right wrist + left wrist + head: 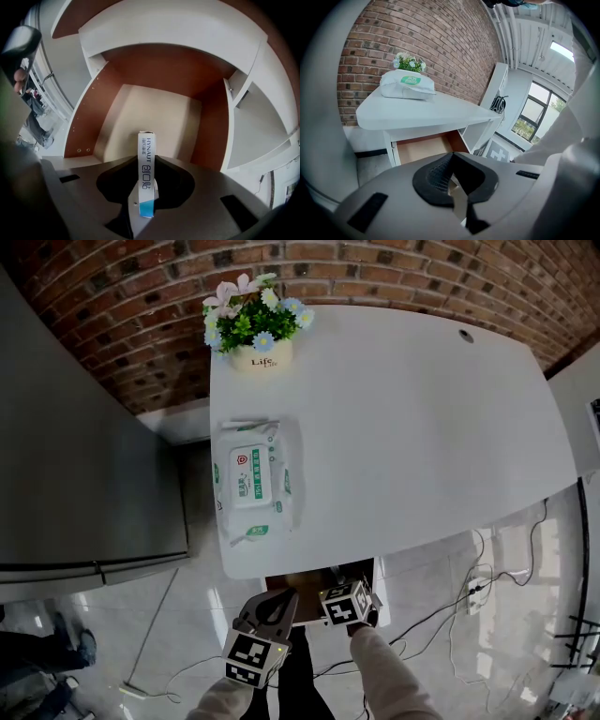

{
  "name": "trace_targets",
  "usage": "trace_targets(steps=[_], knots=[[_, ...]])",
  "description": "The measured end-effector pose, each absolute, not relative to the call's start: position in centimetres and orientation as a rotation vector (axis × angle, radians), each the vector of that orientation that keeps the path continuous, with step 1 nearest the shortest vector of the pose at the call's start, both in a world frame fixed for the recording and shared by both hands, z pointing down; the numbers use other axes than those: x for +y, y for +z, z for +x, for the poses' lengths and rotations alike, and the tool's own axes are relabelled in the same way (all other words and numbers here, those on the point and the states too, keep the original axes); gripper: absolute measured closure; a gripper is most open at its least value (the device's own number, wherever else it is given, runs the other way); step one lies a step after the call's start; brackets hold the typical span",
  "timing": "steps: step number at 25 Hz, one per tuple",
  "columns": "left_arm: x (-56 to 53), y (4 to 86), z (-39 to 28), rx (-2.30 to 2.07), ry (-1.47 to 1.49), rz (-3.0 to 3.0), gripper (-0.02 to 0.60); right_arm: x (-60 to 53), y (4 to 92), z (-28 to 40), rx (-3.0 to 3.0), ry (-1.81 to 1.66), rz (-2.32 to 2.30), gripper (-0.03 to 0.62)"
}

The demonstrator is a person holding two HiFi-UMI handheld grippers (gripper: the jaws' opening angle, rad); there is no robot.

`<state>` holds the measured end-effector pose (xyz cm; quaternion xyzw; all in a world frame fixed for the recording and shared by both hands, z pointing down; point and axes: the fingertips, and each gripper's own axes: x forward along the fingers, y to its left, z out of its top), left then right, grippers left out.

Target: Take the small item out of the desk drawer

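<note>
Your right gripper [147, 165] has its fingers clamped on the slim white-and-blue box [146, 144], held edge-on over the open drawer [157, 110] under the bench [403, 427]. Your left gripper [451, 162] hangs alongside, fingers closed on nothing.

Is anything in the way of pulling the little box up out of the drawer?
Nothing visible is. The right gripper clamps the small box, the drawer around it is open and otherwise bare, and the desktop covers only its back part.
</note>
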<state>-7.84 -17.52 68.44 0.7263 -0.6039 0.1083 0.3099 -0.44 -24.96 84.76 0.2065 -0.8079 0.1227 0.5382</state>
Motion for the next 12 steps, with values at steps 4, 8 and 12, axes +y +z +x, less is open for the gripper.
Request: trace_targets(steps=[4,8,12], knots=[[-17.5,67.7,-7.6,-1.583,0.29,1.944,0.565,-24.8,83.1,-0.3,-1.96,0.308,0.514,0.487],[-17.4,66.9,-7.8,-1.588,0.3,1.96,0.565,-24.6,80.5,0.3,-1.996,0.341,0.559,0.487],[-17.1,65.9,-7.7,-1.576,0.328,1.988,0.565,-23.2,77.5,0.8,-2.058,0.336,0.572,0.487]])
